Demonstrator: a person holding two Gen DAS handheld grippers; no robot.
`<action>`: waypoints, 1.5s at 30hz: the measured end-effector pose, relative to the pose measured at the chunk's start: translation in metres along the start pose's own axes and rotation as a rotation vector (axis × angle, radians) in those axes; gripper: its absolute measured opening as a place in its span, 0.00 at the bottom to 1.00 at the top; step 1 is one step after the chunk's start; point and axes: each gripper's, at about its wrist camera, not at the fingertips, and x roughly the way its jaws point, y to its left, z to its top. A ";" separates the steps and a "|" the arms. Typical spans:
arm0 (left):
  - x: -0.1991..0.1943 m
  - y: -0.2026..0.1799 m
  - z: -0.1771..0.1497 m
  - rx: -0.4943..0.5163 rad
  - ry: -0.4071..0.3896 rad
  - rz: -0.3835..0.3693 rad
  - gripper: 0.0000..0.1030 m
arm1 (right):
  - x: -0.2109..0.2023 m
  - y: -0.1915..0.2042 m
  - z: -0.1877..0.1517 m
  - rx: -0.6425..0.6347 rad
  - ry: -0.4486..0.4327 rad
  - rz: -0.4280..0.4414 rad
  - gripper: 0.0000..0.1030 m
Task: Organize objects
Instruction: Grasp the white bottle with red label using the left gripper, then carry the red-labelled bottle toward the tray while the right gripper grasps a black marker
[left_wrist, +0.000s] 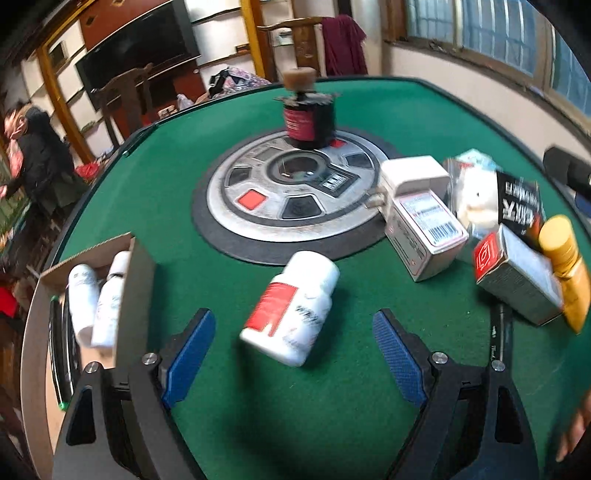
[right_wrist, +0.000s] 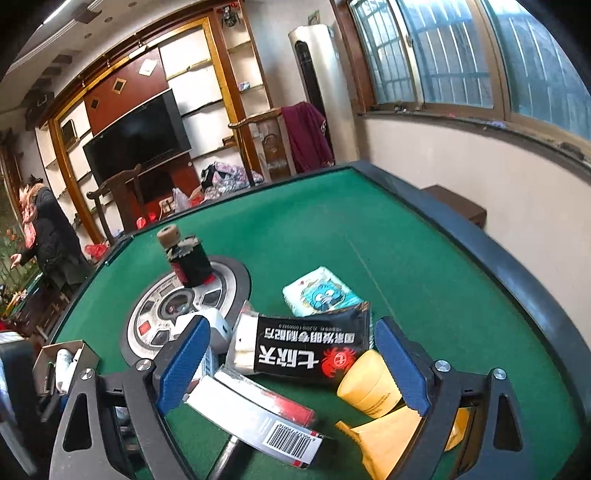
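The left gripper (left_wrist: 293, 350) is gaping wide around a lying white plastic pill bottle with a red label (left_wrist: 291, 308), pads clear of it. The right gripper (right_wrist: 291, 363) is standing equally wide over a yellow tube (right_wrist: 371, 387). Only the left view is showing the cardboard box (left_wrist: 92, 254) at nine o'clock clearly, white bottles inside.

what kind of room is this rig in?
Likely a home living room: a green-felt mahjong table, a flat TV in a wooden wall unit, and carved wooden chairs.
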 end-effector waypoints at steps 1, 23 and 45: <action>0.001 -0.003 0.001 0.013 -0.003 0.000 0.84 | 0.001 -0.001 0.000 0.005 0.009 0.006 0.91; -0.009 -0.024 0.002 0.073 -0.038 -0.086 0.32 | 0.024 0.005 -0.011 -0.013 0.078 0.002 0.91; -0.076 0.004 -0.022 -0.014 -0.123 -0.119 0.32 | 0.025 0.027 -0.022 -0.192 -0.001 -0.174 0.91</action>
